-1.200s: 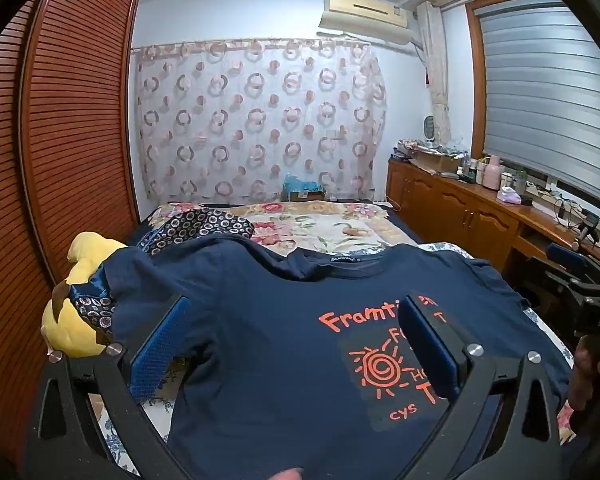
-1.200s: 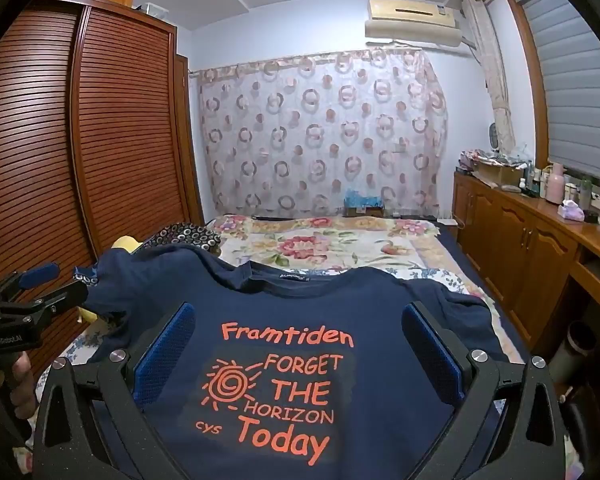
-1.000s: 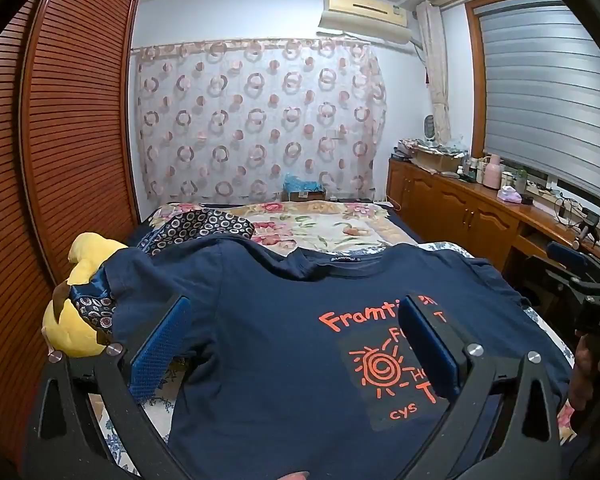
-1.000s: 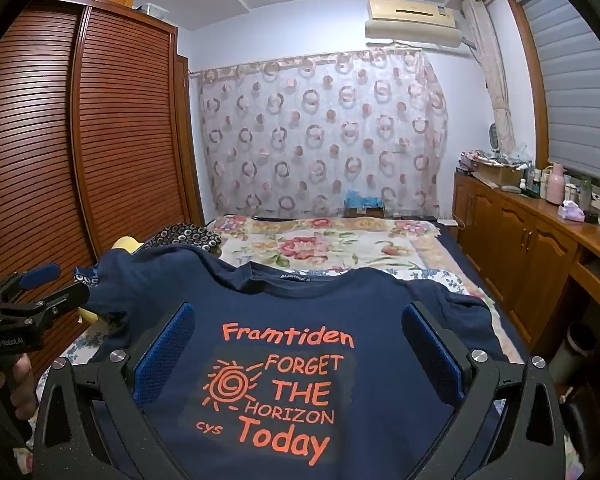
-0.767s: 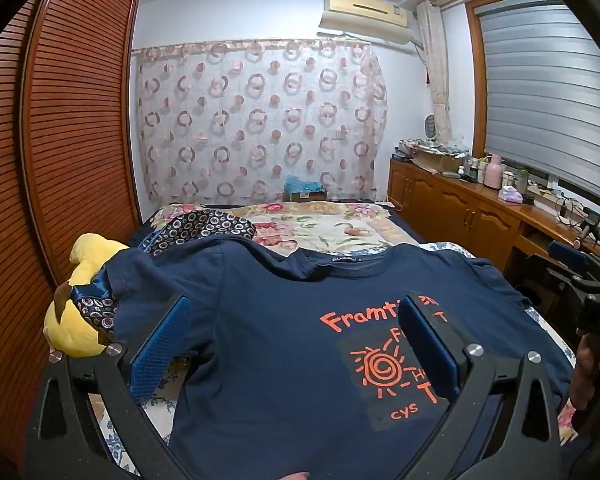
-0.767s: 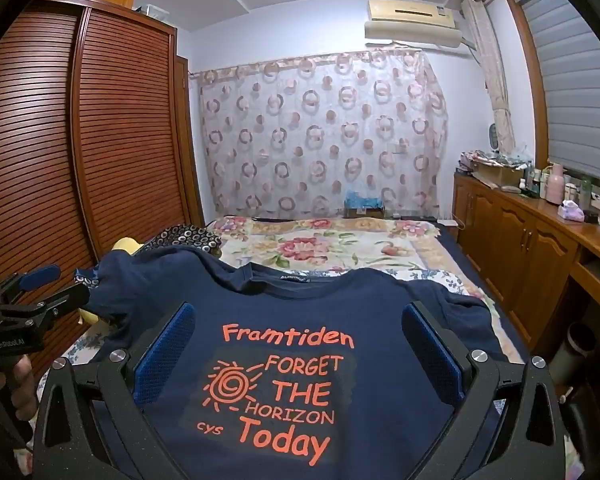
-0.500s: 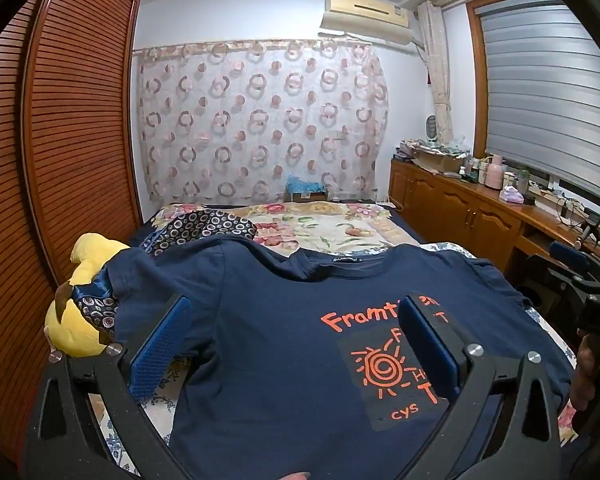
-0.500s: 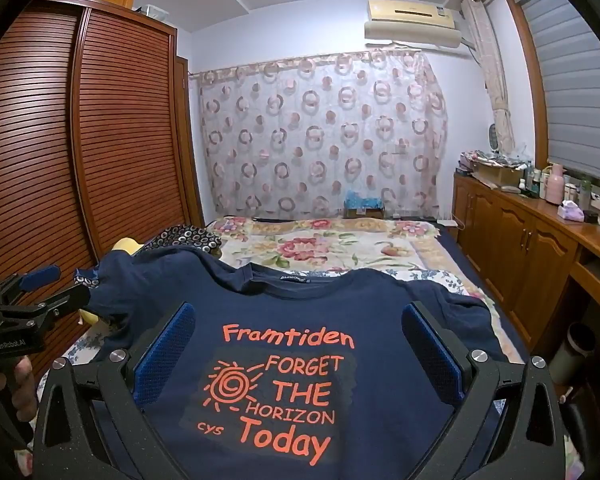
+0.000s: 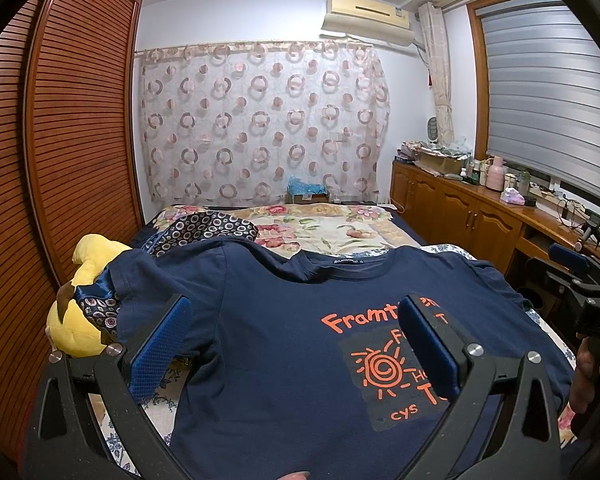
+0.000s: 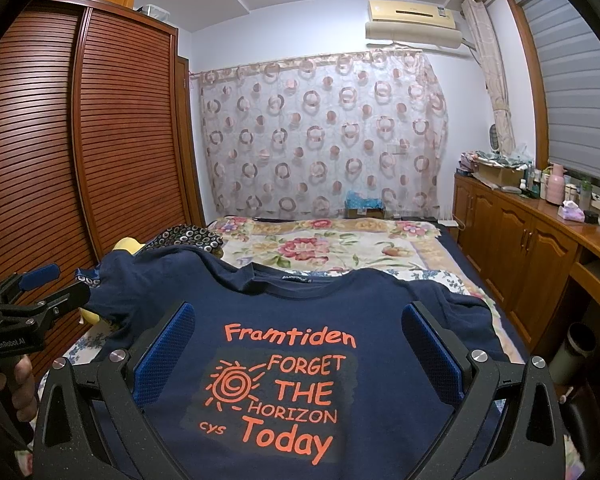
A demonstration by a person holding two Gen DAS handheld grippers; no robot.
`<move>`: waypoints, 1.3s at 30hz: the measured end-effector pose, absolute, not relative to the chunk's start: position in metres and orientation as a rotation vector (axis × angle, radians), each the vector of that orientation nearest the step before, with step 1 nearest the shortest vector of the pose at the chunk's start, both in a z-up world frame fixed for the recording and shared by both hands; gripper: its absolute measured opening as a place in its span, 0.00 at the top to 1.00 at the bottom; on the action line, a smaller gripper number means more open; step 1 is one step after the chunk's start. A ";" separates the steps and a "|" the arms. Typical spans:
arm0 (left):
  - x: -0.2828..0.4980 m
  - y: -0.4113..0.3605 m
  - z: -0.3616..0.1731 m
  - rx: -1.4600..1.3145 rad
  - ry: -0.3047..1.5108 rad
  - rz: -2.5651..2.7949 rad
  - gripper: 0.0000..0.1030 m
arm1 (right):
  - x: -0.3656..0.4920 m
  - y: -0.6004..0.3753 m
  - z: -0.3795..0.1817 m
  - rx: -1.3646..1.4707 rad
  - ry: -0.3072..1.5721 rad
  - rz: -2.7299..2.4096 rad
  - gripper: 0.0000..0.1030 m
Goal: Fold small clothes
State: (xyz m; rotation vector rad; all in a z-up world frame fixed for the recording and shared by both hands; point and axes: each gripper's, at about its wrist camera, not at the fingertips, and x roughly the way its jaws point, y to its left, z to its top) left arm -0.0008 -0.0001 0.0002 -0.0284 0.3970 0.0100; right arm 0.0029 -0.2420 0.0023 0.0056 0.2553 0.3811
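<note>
A navy T-shirt (image 9: 284, 344) with orange print lies spread face up on the bed, collar away from me; it also shows in the right wrist view (image 10: 300, 308). My left gripper (image 9: 294, 320) is open and empty, hovering over the shirt's left half. My right gripper (image 10: 298, 326) is open and empty, hovering over the printed chest. Each gripper shows at the edge of the other's view: the right one (image 9: 580, 280) and the left one (image 10: 40, 284).
A yellow plush toy (image 9: 80, 300) and a patterned dark cloth (image 9: 204, 226) lie at the shirt's left. A floral bedspread (image 10: 324, 248) covers the far bed. A slatted wardrobe (image 10: 80, 140) stands left, wooden cabinets (image 10: 532, 248) right.
</note>
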 end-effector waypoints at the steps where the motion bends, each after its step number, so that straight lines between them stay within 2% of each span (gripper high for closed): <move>1: -0.001 0.000 0.000 -0.029 0.397 0.009 0.00 | 0.003 -0.242 0.002 0.005 0.255 0.380 0.00; 39: 0.001 0.008 0.002 -0.028 0.393 0.010 0.00 | 0.002 -0.241 -0.001 0.007 0.257 0.384 0.00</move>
